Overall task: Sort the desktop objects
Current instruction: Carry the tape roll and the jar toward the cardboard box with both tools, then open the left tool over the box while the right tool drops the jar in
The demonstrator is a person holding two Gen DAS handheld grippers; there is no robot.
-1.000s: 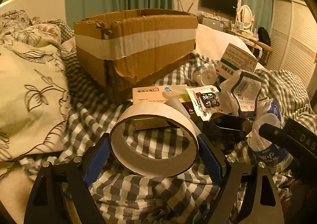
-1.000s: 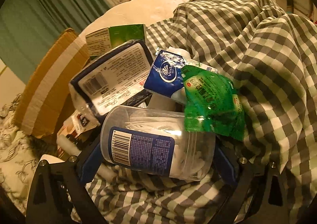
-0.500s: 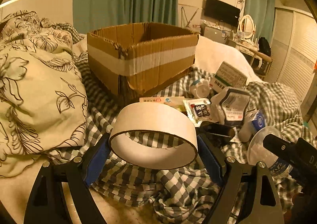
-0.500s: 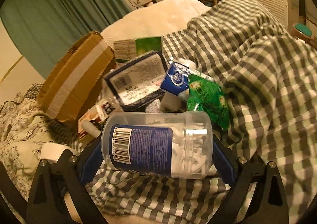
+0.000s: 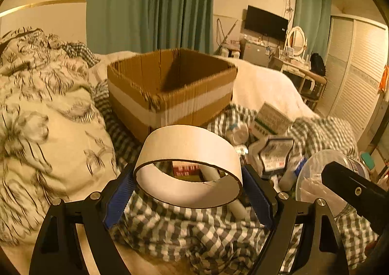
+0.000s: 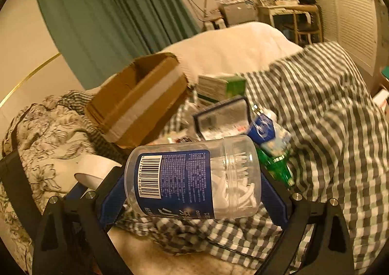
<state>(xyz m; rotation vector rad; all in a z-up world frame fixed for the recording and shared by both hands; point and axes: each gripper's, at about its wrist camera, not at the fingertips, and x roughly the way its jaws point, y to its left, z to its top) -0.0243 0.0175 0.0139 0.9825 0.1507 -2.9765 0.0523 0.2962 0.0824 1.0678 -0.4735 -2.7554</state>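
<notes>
My left gripper is shut on a white tape roll and holds it in the air, lying flat, in front of the open cardboard box. My right gripper is shut on a clear plastic jar with a blue label and white picks inside, held on its side above the checked blanket. The jar and the right gripper's black body show at the right of the left wrist view. The tape roll shows at the left of the right wrist view. The box sits beyond.
A pile of items lies on the checked blanket: a dark pouch, a blue tissue pack, a green packet, a green-and-white carton. A floral duvet lies to the left. Furniture stands at the far wall.
Both grippers have risen from the blanket with the tape roll and the jar in them. The box's open top has come into view.
</notes>
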